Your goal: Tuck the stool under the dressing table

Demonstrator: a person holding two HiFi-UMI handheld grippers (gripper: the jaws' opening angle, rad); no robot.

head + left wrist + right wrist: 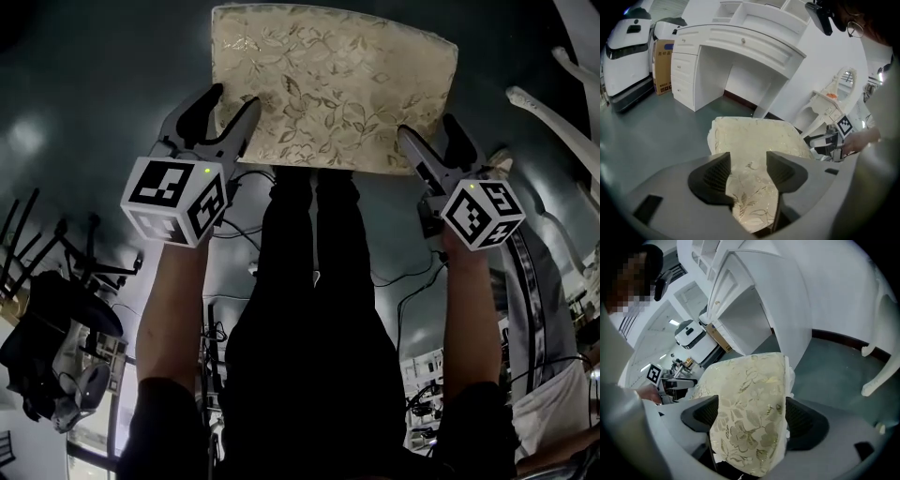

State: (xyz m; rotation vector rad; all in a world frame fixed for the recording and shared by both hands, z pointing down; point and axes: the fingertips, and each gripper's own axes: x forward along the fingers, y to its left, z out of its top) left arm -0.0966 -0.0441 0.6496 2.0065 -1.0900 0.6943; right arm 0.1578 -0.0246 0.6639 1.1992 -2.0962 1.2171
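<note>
The stool, a cream cushion with gold leafy brocade, fills the head view's top centre. My left gripper and right gripper straddle its lower corners, jaws parted, not clamping.

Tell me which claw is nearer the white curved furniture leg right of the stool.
Right. The right claw straddles the right edge of the gold floral stool cushion, toward the white curved furniture leg; the left claw straddles its opposite edge, farther away.
</note>
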